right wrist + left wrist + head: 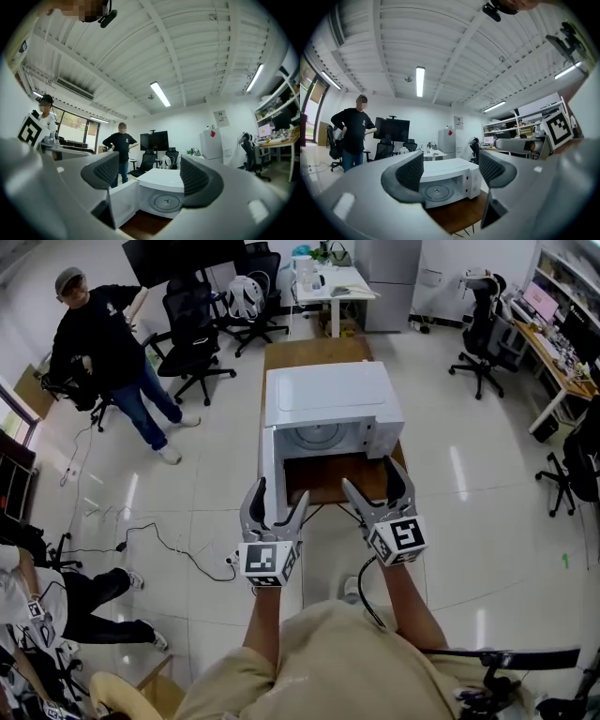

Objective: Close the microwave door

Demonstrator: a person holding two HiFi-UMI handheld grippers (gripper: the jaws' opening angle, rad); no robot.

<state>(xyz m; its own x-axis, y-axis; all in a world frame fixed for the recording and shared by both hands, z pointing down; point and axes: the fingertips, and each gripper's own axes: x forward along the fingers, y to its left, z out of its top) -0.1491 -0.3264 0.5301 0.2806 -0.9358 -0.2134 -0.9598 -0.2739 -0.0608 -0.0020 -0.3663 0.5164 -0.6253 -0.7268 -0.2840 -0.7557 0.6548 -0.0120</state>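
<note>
Left hand-held gripper (279,495) and right hand-held gripper (371,479), both with jaws spread wide and holding nothing, hover at lower centre of the head view, just in front of the white microwave (323,399) on a brown bench (314,351) at centre frame. The microwave door (269,470) stands swung open at its left side.

White microwave (323,395) on a brown wood-grain counter (314,351), over a glossy pale floor (469,474).
The left claw (277,502) and right claw (375,486) are grey with dark, finely dotted pads (410,172), and each carries a cube (267,562) of black-and-white square markers. The microwave's door (123,201) is white too. A person (108,343) wears a black top and blue jeans. The office chairs (192,324) are black.
</note>
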